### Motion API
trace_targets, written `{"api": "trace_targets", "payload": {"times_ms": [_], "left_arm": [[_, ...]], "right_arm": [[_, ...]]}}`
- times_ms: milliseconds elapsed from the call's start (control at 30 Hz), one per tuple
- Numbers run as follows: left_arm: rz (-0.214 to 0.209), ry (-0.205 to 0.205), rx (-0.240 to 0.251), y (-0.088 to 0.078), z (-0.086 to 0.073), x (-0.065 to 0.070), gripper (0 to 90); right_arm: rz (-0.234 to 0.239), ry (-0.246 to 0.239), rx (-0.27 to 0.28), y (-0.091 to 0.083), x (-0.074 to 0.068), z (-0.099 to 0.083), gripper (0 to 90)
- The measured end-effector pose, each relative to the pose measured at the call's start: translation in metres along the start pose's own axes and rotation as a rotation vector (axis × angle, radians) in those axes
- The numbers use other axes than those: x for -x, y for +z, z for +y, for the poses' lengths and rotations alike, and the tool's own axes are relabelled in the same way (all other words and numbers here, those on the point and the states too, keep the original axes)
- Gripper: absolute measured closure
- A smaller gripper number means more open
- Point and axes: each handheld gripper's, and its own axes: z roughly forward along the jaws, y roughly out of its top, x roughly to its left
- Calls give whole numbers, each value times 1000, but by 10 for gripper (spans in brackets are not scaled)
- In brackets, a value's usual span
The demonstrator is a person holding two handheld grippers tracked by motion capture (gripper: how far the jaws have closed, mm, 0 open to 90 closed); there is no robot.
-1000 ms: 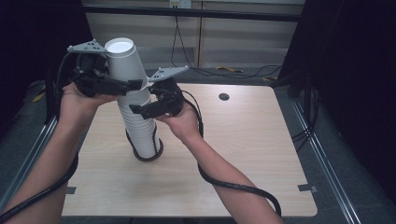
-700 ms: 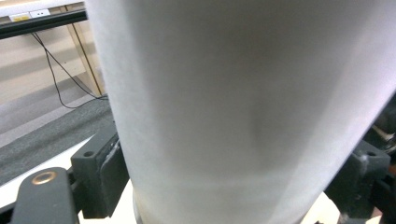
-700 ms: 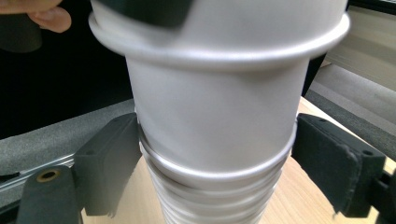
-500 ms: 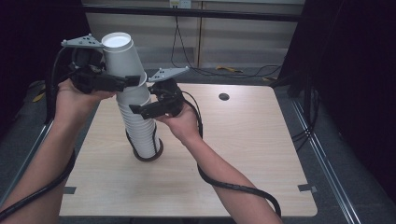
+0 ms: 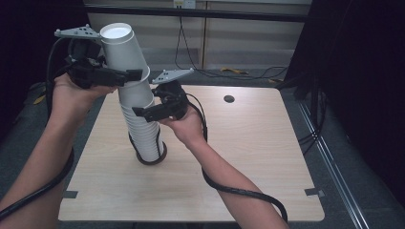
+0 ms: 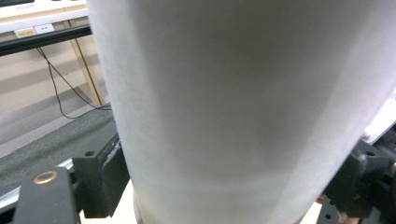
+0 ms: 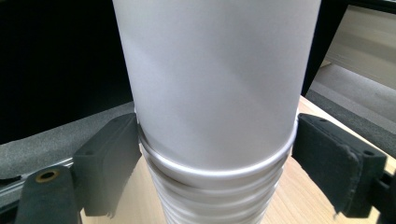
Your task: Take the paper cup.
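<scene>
The left gripper [image 5: 125, 76] clamped the top paper cup [image 5: 123, 52], partly lifted and tilted off the cup stack [image 5: 145, 131]; the right gripper [image 5: 143, 113] gripped the stack below; full separation remained.

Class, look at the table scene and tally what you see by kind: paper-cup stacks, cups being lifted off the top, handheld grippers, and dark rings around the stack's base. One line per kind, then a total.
Stack of white paper cups: 1
Top cup being lifted off: 1
Grippers: 2, the left gripper and the right gripper
Dark ring at the stack's base: 1
Total: 5
</scene>
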Motion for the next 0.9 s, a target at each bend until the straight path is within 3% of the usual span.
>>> {"api": "trace_targets", "payload": {"times_ms": [900], "left_arm": [[-4,-3,19,-14,14,0,153]], "right_arm": [[-1,-8,-17,0,0,0,153]]}}
